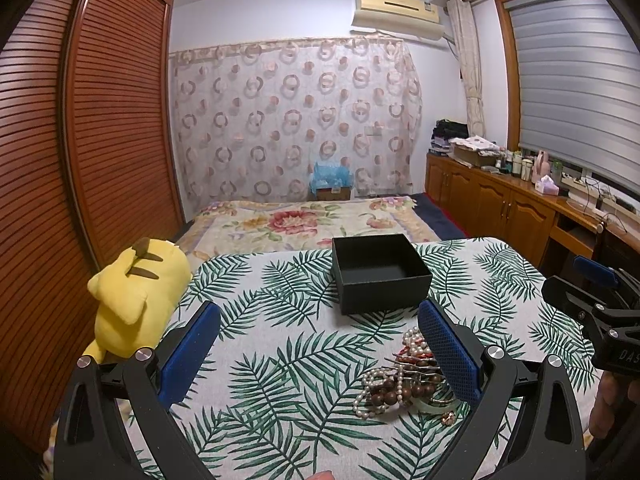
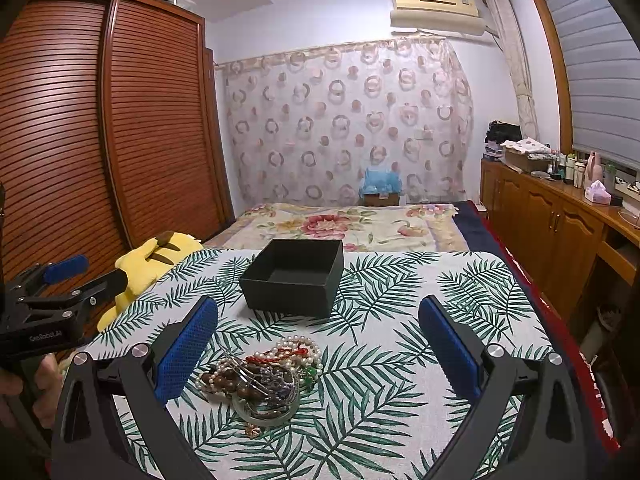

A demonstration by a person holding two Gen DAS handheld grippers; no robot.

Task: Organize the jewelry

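Note:
A heap of jewelry (image 1: pixel 404 380) (image 2: pixel 264 380) lies on the leaf-print cloth: white pearl strands, brown wooden beads, a red cord, a pale green bangle and metal hairpins. Behind it stands an open black box (image 1: pixel 378 272) (image 2: pixel 296 276), empty inside. My left gripper (image 1: pixel 320 344) is open, with the heap just inside its right finger. In the right wrist view my right gripper (image 2: pixel 320 344) is open too, and the heap sits near its left finger. Each gripper also shows in the other's view, the right gripper (image 1: pixel 576 280) at that frame's right edge, the left gripper (image 2: pixel 80 272) at that frame's left edge.
A yellow plush toy (image 1: pixel 136 296) (image 2: pixel 156 256) rests at the table's left edge, beside a brown slatted wardrobe (image 1: pixel 80 160). Beyond the table (image 2: pixel 460 300) is a bed with a floral blanket (image 1: pixel 304 220). Wooden cabinets (image 2: pixel 560 232) run along the right wall.

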